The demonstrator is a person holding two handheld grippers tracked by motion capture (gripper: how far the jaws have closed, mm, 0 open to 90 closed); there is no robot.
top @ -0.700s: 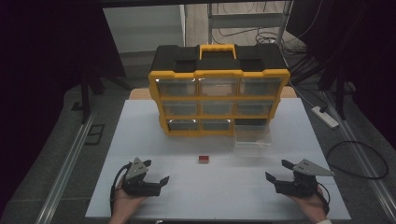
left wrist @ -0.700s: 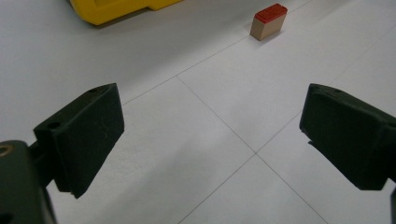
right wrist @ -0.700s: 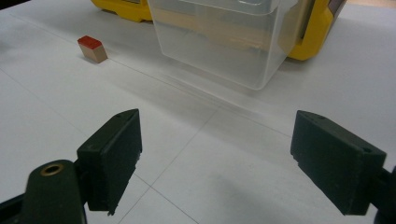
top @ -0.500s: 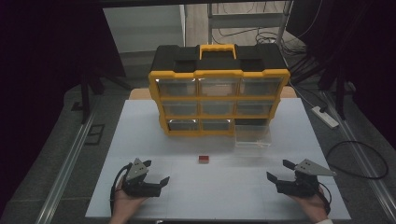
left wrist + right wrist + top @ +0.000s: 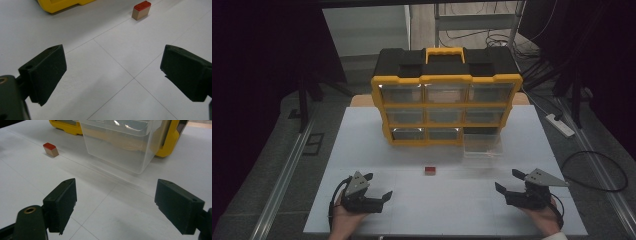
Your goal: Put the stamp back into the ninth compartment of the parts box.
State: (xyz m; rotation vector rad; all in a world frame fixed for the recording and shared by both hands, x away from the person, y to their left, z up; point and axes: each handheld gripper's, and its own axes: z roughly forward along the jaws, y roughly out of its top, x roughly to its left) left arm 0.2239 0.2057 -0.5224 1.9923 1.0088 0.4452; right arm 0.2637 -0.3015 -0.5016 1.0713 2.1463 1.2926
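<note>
Nearest, at the front edge of the desk (image 5: 362,135): left claw (image 5: 381,192) and right claw (image 5: 506,182), each held in a hand, both with jaws wide apart and nothing between them. Resting low over the bare white surface, well apart from each other.

Further ahead, roughly midway between the two claws: a small wooden block with a red top (image 5: 430,171), lying alone on the desk, touched by nothing. Seen from the left claw as up and to the right of its jaws; from the right claw as up and to the left.

Straight ahead of the right claw, beyond the block: a clear plastic drawer (image 5: 482,145), pulled fully out, standing on the desk just in front of the bottom right slot of the cabinet. Looks empty, as far as visible.

Farthest: the yellow and black drawer cabinet (image 5: 446,107), with that one slot open and the other drawers closed.

Judged from this: drawer already out, so the opening step done. Block not yet grasped, not yet dropped in the drawer, drawer not yet pushed back. Most of the work probably left.
</note>
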